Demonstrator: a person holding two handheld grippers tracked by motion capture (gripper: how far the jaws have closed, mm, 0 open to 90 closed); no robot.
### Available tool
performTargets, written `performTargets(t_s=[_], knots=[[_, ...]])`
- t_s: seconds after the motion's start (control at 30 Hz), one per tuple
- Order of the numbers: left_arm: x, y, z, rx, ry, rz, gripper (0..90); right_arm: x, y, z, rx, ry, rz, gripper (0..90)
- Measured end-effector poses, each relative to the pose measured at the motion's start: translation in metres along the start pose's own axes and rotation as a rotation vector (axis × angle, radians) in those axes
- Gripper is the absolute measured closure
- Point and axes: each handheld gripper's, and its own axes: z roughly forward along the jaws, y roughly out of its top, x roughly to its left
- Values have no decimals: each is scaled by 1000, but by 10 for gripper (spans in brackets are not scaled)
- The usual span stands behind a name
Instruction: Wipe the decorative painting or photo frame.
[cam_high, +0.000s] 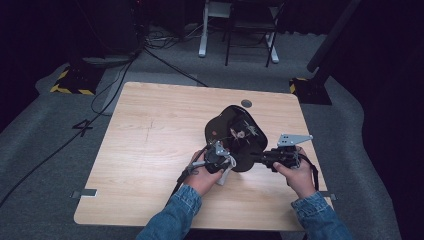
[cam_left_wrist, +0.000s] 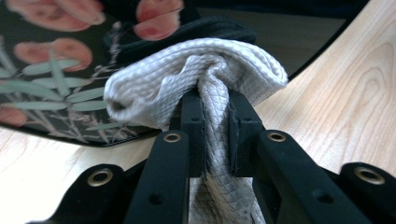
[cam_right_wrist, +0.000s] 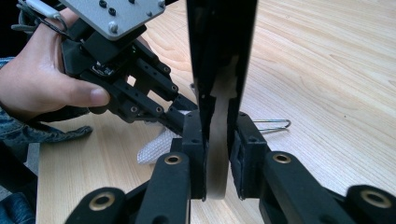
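A black plate (cam_high: 235, 131) with a pink flower and green leaf pattern (cam_left_wrist: 51, 70) is tilted up off the wooden table (cam_high: 150, 135). My right gripper (cam_high: 260, 159) is shut on its rim; in the right gripper view the plate's dark edge (cam_right_wrist: 219, 56) stands upright between the pads of the right gripper (cam_right_wrist: 217, 154). My left gripper (cam_high: 219, 160) is shut on a bunched whitish woven cloth (cam_left_wrist: 201, 79), held against the plate's near edge. The cloth (cam_right_wrist: 156, 144) hangs below the left gripper (cam_right_wrist: 182, 119), which a hand (cam_right_wrist: 42, 79) holds.
A thin metal wire loop (cam_right_wrist: 271, 123) lies on the table behind the plate. A round grommet (cam_high: 246, 103) sits near the table's far edge. Cables (cam_high: 115, 80) and chair legs (cam_high: 250, 45) are on the floor beyond. Bare wood (cam_high: 145, 165) spreads to the left.
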Motion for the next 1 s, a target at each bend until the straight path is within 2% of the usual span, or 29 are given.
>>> performTargets(t_s=[0.1, 0.2, 0.3, 0.43, 0.57, 0.63, 0.7, 1.0], knots=[[7, -2, -1, 11, 41, -3, 795, -1, -1, 0, 2, 0, 6, 780], [13, -4, -2, 14, 59, -16, 795, -2, -1, 0, 1, 4, 13, 780], [25, -7, -4, 22, 106, -33, 794, -3, -2, 0, -6, 12, 21, 778], [37, -11, -7, 21, 142, -63, 794, -3, -2, 0, -7, 13, 23, 778], [41, -13, -9, 19, 135, -88, 794, -3, -2, 0, -8, 16, 23, 777], [38, -12, -8, 24, 142, -71, 795, -3, -2, 0, -8, 18, 26, 777], [33, -12, -7, 38, 118, -77, 795, -3, -2, 0, -11, 22, 29, 776], [6, -4, 2, 41, 43, -17, 794, -3, -2, 0, -15, 24, 35, 775]])
